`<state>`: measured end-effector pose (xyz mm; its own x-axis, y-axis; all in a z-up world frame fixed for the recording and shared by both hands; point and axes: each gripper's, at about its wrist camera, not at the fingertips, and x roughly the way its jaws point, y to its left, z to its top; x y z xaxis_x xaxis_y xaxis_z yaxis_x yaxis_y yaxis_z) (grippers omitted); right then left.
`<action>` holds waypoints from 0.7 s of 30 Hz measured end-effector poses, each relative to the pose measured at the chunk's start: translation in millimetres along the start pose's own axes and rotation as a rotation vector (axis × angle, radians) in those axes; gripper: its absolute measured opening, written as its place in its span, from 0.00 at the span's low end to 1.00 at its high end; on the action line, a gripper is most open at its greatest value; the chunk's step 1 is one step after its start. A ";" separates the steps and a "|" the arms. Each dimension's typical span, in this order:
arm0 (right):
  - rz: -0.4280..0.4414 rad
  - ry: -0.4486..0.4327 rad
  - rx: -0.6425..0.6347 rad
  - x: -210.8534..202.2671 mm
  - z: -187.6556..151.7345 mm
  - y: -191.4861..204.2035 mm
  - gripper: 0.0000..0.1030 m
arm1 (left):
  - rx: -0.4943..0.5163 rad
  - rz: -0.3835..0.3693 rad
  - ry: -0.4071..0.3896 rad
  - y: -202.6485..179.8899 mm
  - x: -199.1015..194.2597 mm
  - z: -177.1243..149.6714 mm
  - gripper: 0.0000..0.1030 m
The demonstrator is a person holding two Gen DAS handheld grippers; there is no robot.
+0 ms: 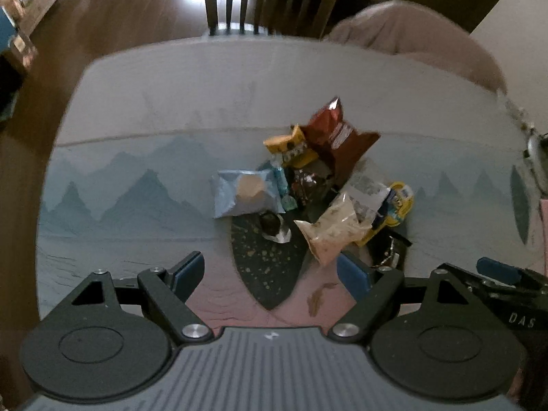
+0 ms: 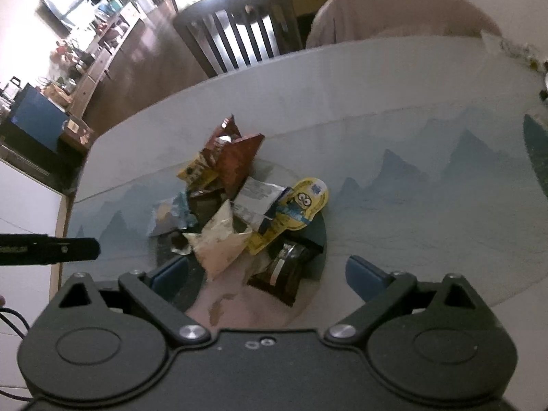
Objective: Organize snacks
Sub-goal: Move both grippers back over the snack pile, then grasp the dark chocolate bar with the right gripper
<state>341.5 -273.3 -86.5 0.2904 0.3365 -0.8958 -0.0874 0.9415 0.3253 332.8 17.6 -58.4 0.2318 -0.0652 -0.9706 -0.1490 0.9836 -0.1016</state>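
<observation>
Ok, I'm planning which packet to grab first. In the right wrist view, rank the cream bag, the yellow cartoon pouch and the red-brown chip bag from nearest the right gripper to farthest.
1. Cream bag: just ahead of the right gripper, toward its left finger.
2. Yellow cartoon pouch: mid-pile, right side.
3. Red-brown chip bag: the pile's far end.

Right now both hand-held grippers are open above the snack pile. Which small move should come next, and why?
Probably lower the right hand-held gripper onto the cream packet. It lies on top at the near edge of the pile, almost between the open jaws, so it can likely be lifted without disturbing the yellow pouch beside it.
</observation>
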 end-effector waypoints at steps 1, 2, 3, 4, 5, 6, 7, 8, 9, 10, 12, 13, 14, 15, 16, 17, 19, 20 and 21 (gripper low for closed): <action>0.005 0.018 0.009 8.1 2.9 -2.6 0.93 | -0.007 0.003 0.023 -3.1 10.6 3.1 0.82; 0.007 0.038 0.022 16.5 6.1 -5.8 0.91 | -0.016 0.012 0.039 -5.5 20.1 6.2 0.82; 0.005 0.053 0.033 24.2 8.1 -8.2 0.91 | -0.023 0.019 0.057 -7.4 28.5 8.8 0.82; 0.006 0.068 0.044 32.2 10.1 -10.6 0.90 | -0.033 0.025 0.078 -8.4 37.6 12.7 0.82; 0.009 0.084 0.053 40.1 12.2 -12.5 0.89 | -0.049 0.030 0.096 -7.4 46.3 17.7 0.82; 0.009 0.094 0.059 47.5 13.4 -13.9 0.88 | -0.064 0.035 0.110 -6.6 53.5 21.7 0.82; 0.008 0.106 0.064 55.0 14.3 -15.2 0.85 | -0.073 0.038 0.134 -5.4 62.3 26.4 0.82; 0.012 0.119 0.069 61.3 15.3 -16.6 0.84 | -0.078 0.042 0.155 -5.2 68.4 30.4 0.82; 0.017 0.134 0.076 68.2 15.4 -18.0 0.83 | -0.086 0.048 0.171 -4.1 75.1 35.2 0.82; 0.019 0.145 0.080 73.0 16.0 -19.1 0.81 | -0.090 0.047 0.182 -3.3 80.5 39.8 0.82; 0.028 0.163 0.090 81.7 16.9 -21.6 0.81 | -0.099 0.037 0.208 -1.9 91.1 47.2 0.82; 0.034 0.172 0.097 85.4 17.3 -22.9 0.80 | -0.102 0.038 0.221 -1.3 96.7 49.9 0.82; 0.042 0.184 0.103 88.7 18.4 -24.2 0.77 | -0.097 0.046 0.236 -1.9 103.2 51.5 0.82; 0.048 0.194 0.104 91.7 18.8 -25.0 0.76 | -0.089 0.053 0.248 -1.9 109.7 52.5 0.82; 0.052 0.202 0.104 94.3 19.0 -25.6 0.74 | -0.084 0.060 0.258 -1.7 115.5 52.7 0.81; 0.055 0.209 0.102 96.7 18.9 -26.2 0.73 | -0.081 0.072 0.268 -1.4 121.7 52.0 0.81; 0.059 0.222 0.100 101.2 17.9 -27.5 0.70 | -0.080 0.081 0.278 -0.5 129.7 50.4 0.72; 0.062 0.230 0.102 103.4 17.1 -28.9 0.69 | -0.079 0.075 0.283 -0.4 132.8 49.8 0.68; 0.064 0.239 0.104 105.9 16.8 -30.0 0.67 | -0.078 0.077 0.286 -0.5 135.3 49.5 0.66</action>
<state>390.8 -266.2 -186.1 0.0535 0.4011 -0.9145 0.0035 0.9157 0.4019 411.8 16.6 -178.9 -0.0612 -0.0467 -0.9970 -0.2312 0.9724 -0.0314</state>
